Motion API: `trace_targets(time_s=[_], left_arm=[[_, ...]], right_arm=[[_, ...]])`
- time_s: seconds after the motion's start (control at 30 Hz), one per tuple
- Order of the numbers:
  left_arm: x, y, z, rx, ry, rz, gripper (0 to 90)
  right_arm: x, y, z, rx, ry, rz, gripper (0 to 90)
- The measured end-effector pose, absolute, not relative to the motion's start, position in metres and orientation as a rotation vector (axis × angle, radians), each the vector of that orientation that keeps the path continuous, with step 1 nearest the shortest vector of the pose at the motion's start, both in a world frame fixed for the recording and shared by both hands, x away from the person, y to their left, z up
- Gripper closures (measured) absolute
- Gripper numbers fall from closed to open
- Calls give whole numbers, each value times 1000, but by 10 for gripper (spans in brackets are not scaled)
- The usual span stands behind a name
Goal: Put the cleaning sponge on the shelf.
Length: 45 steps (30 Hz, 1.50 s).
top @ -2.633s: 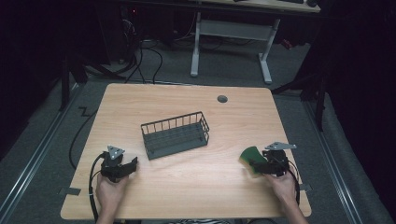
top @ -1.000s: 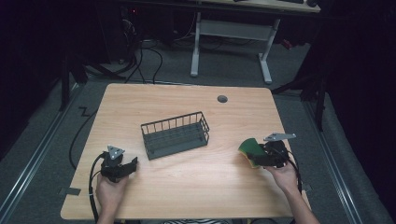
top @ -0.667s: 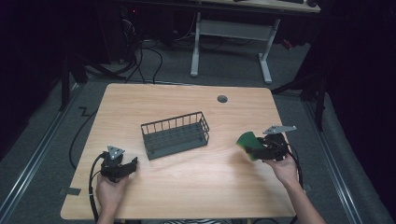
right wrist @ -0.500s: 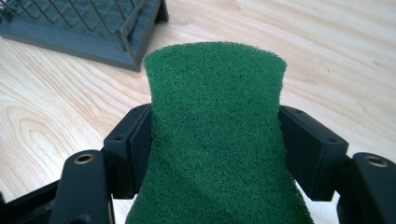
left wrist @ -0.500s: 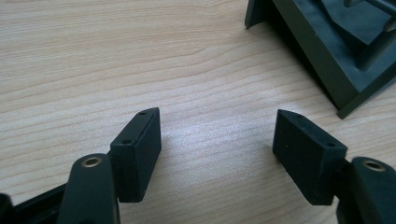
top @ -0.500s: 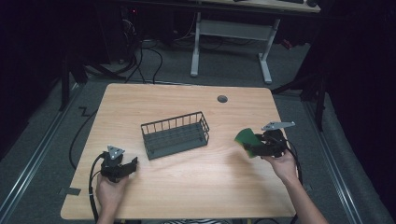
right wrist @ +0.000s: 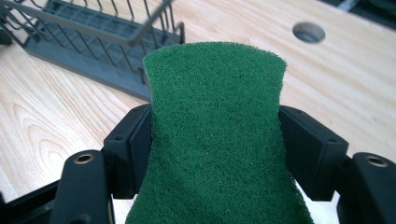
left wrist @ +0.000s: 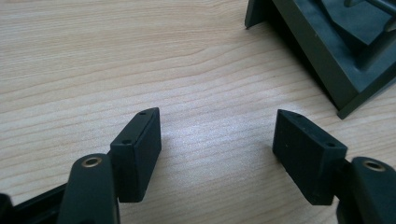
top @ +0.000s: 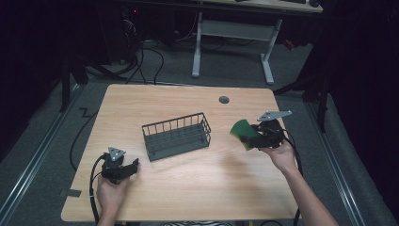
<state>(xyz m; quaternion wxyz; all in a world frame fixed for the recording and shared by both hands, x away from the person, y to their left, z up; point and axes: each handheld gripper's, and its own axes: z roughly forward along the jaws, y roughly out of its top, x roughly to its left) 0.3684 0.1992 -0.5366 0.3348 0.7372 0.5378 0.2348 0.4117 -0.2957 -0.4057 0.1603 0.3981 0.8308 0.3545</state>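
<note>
High view: wire basket (top: 176, 135) mid-table (top: 188, 188), wood-grain top; right gripper (top: 258, 136) lifted beside it, holding a green pad (top: 242, 133). Left gripper view: left gripper (left wrist: 217, 140) jaws wide apart, empty, over bare wood. Right gripper view: jaws pinch the fibrous pad's sides, bowing it.

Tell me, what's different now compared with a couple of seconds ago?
The right gripper, still clamped on the green sponge, has carried it up off the near right edge and toward the wire basket. The left gripper stays open near the table's front; the basket hasn't moved.
</note>
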Motion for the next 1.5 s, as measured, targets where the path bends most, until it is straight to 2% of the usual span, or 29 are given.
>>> trace_targets(time_s=[0.7,1.17,1.5], left_arm=[[369,200,-537,1916,1407,606,335],[369,199,-537,1923,1404,611,336],[369,199,-537,1924,1404,611,336]], right_arm=[[451,-236,-372,915,2457,995,307],[489,-179,-375,749,2528,988,307],[498,-154,-389,686,2585,937,306]])
